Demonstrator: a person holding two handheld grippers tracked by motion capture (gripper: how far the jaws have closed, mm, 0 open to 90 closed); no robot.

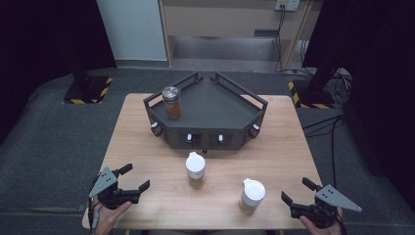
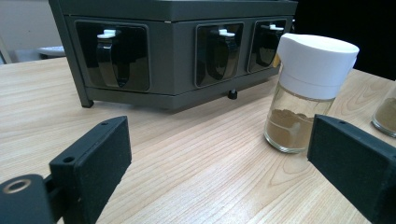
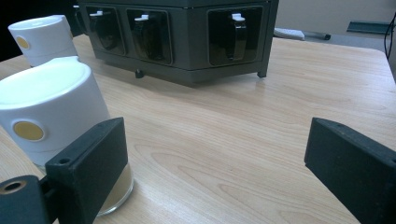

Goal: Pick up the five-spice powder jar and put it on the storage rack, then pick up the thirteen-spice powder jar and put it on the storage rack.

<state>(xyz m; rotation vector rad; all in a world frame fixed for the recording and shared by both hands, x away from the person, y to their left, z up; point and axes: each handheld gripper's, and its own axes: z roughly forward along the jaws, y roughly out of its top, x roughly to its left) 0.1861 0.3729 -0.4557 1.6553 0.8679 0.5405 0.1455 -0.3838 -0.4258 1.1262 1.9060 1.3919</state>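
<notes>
High view looks down on the table (image 1: pixel 147 147); both gripper views sit low, facing the rack (image 2: pixel 177 46).

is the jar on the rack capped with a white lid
No, the jar on the rack has a brownish top, unlike the two white-capped jars on the table.

A pale wood-grain table (image 1: pixel 147 147) is seen at centre frame, bearing a dark grey rack (image 1: pixel 210 105). White caps top two jars (image 1: pixel 195 170) of brown powder. Yellow-black stripes mark a stand base (image 1: pixel 88 90) at upper left.
</notes>
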